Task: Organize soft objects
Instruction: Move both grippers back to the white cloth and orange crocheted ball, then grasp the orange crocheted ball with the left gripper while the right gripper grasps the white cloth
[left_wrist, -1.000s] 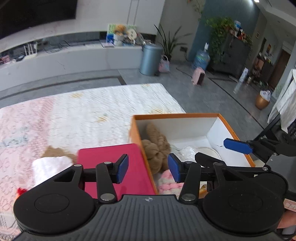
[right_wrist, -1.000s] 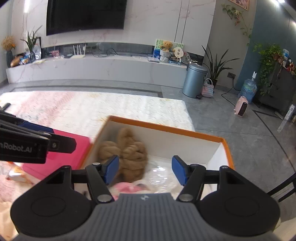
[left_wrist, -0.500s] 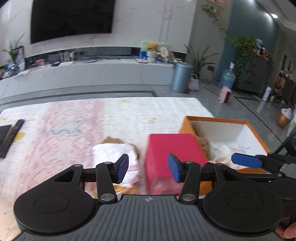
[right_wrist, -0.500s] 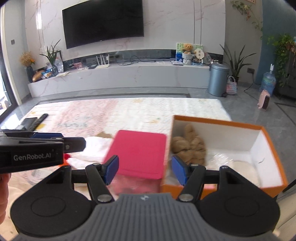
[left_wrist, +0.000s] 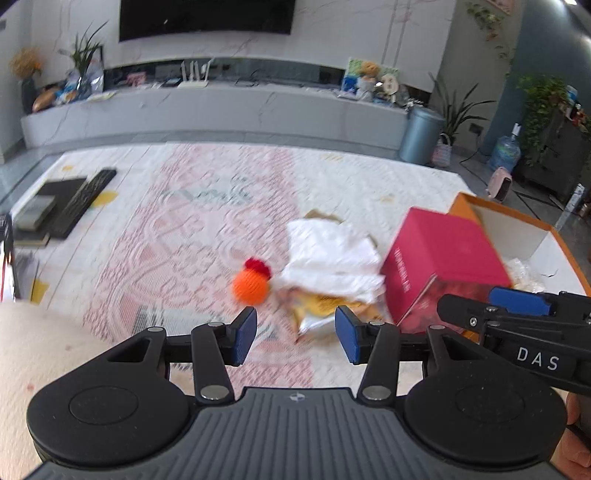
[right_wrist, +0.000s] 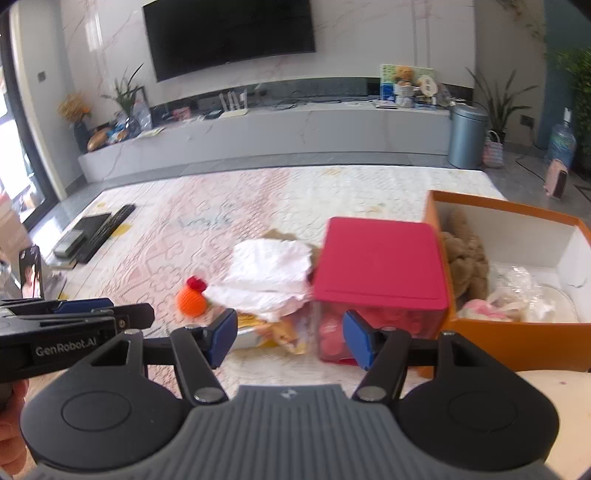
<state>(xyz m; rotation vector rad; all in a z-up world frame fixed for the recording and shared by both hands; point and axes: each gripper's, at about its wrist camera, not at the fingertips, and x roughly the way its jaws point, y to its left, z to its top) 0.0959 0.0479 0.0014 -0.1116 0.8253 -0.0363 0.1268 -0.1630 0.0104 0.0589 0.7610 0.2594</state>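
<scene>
Right wrist: patterned mat (right_wrist: 221, 221) before television (right_wrist: 229, 35).

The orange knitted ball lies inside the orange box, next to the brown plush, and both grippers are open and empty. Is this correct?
Not quite. The orange knitted ball is not in the orange box; it lies out on the patterned cover, left of the white cloth, as the right wrist view shows. The brown plush is in the box, and the left gripper and right gripper are open and empty.
</scene>
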